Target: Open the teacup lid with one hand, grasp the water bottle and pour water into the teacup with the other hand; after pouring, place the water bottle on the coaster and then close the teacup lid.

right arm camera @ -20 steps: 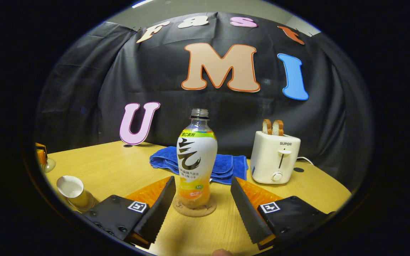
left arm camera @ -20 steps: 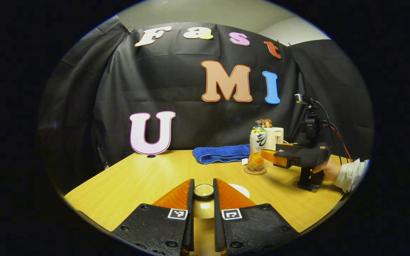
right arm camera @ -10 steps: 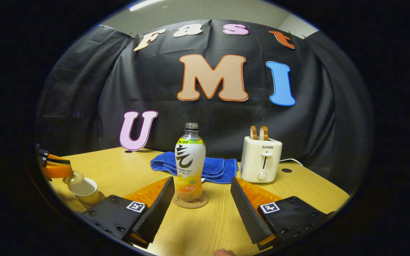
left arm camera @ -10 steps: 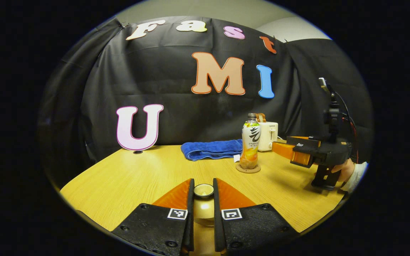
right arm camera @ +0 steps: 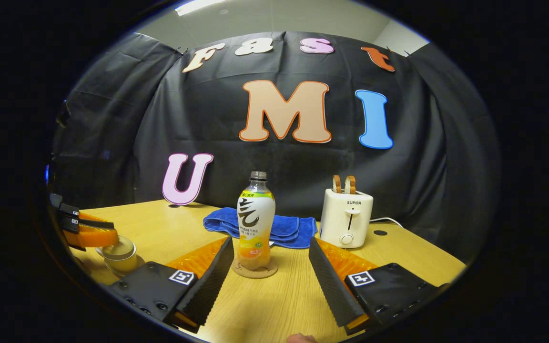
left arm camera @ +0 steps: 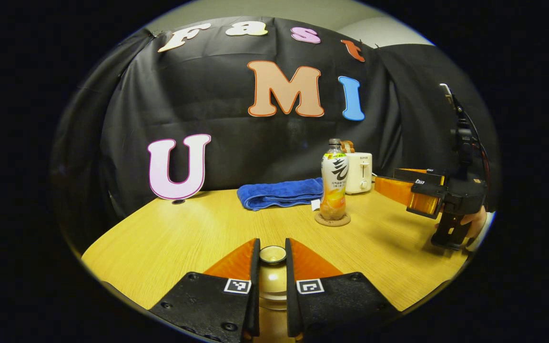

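In the left gripper view, the left claw (left arm camera: pixel 272 267) sits at the bottom centre of the frame with its two fingers drawn close together on the knob of the teacup lid (left arm camera: pixel 272 254), one finger pressing each side of it. The lid's rounded top shows just below the knob, between the fingers. In the right gripper view the same claw (right arm camera: pixel 94 237) appears at the lower left edge, holding the lid (right arm camera: pixel 118 247) right over the teacup (right arm camera: pixel 121 259); whether lid and cup rim touch cannot be told from here.

The water bottle (right arm camera: pixel 255 223) stands upright on the round cork coaster (right arm camera: pixel 254 269) at the lower centre of the right gripper view, its cap off and orange liquid in its lower part. The right claw (right arm camera: pixel 271 274) is spread wide at the bottom of that frame, a finger on each side of the bottle and clear of it. In the left gripper view the bottle (left arm camera: pixel 333 181) and coaster (left arm camera: pixel 332 219) lie right of centre, and the right claw (left arm camera: pixel 391 188) hangs apart from them at the right edge, gripped by a hand (left arm camera: pixel 474 224).

Behind the bottle a folded blue towel (right arm camera: pixel 277 226) lies on the wooden counter (right arm camera: pixel 279 300), and a white toaster (right arm camera: pixel 346 216) with two slices in it stands to the right.
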The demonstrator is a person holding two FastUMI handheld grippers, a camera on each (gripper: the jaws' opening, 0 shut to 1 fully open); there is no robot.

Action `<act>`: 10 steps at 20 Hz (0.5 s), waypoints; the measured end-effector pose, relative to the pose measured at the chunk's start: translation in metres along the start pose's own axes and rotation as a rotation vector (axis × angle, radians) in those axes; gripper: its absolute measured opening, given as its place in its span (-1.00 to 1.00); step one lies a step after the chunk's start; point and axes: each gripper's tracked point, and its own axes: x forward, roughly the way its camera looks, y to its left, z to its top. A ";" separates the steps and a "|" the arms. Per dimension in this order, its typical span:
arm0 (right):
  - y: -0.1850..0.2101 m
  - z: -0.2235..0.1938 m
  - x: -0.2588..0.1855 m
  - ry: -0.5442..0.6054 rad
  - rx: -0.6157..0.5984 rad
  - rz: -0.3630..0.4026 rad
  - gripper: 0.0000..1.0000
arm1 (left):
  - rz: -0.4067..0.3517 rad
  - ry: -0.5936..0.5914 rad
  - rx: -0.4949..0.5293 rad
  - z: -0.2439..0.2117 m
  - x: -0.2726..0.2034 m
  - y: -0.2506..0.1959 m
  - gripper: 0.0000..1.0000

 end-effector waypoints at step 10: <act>0.005 -0.009 -0.006 0.005 -0.016 0.015 1.00 | -0.003 0.009 0.014 -0.003 -0.001 -0.008 -0.60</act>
